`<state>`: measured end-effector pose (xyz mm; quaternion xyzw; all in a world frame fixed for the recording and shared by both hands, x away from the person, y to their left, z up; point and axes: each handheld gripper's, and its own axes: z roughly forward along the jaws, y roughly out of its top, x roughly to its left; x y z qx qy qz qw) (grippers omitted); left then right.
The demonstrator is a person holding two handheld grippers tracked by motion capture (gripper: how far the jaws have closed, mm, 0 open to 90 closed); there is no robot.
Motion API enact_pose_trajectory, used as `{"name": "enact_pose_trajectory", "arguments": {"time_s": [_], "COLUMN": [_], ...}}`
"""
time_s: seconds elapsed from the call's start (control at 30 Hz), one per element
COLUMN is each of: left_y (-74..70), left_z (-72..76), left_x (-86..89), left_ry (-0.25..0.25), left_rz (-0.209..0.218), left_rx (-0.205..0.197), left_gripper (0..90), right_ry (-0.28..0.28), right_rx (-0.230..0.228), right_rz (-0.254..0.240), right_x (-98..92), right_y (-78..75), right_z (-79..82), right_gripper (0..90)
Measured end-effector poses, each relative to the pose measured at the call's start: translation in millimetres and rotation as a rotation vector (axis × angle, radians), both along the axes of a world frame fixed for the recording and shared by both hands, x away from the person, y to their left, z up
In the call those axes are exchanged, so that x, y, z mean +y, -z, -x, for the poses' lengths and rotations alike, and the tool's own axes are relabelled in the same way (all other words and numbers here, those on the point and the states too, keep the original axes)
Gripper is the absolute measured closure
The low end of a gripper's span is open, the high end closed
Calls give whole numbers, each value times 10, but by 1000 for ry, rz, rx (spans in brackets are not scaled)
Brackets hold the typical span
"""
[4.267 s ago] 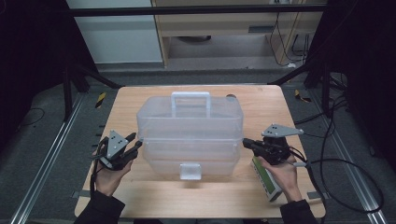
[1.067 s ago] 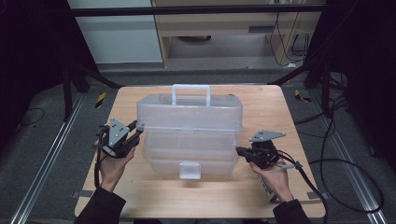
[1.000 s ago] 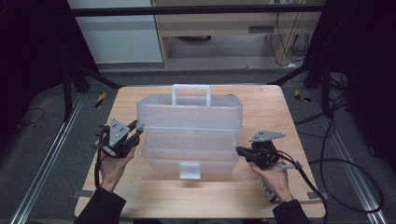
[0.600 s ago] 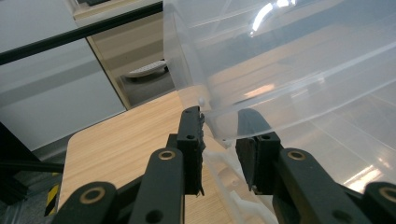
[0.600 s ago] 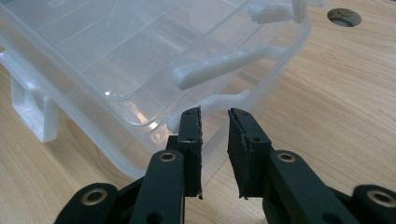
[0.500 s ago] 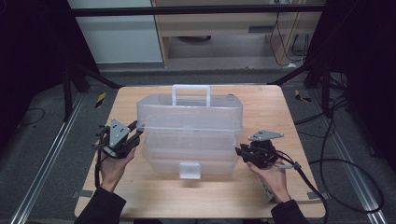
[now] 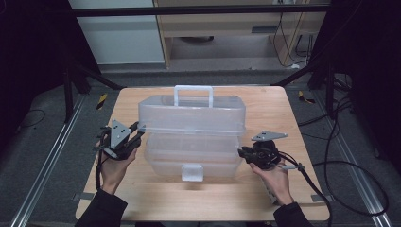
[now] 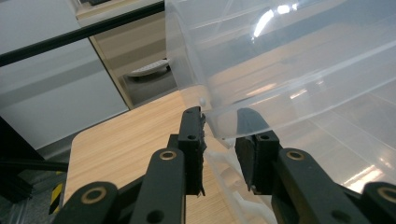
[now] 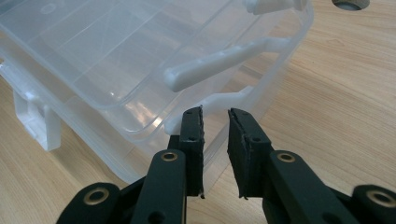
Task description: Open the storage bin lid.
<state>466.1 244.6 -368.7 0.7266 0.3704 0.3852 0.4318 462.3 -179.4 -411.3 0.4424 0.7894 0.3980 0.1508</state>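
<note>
Your left claw (image 8: 219, 135) is pinching the rim of the clear plastic toolbox's lid (image 8: 299, 60). Your right claw (image 9: 215, 122), jaws just closing, straddles the toolbox's base rim (image 9: 219, 100), not clearly squeezing it yet.

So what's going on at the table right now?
A person works a clear plastic storage box on the wooden table with a gripper in each hand. The left gripper has its jaws around the rim of the raised lid at the box's left end. The right gripper sits at the box's right end, its jaws having just closed a little beside a side tab, with nothing clearly pinched between them. The white front latch hangs loose.
</note>
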Motion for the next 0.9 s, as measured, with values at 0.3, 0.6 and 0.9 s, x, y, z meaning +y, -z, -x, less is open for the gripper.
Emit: {"name": "enact_pose_trajectory", "arguments": {"time_s": [0.3,0.6,0.9], "left_y": [-40,-74,-97], "left_z": [-37,-69,-96], "left_x": [-6,-3,-11], "left_ry": [-9,-16,-21], "left_rz": [10,15,14], "left_rx": [-5,-7,-23], "left_gripper": [707,692,688], "right_ry": [5,6,4], "right_rx": [2,1,-1], "right_rz": [-2,0,2], "right_x": [2,4,2], "right_y": [2,4,4], "right_z": [-1,1,1], "right_gripper": [754,753,754]}}
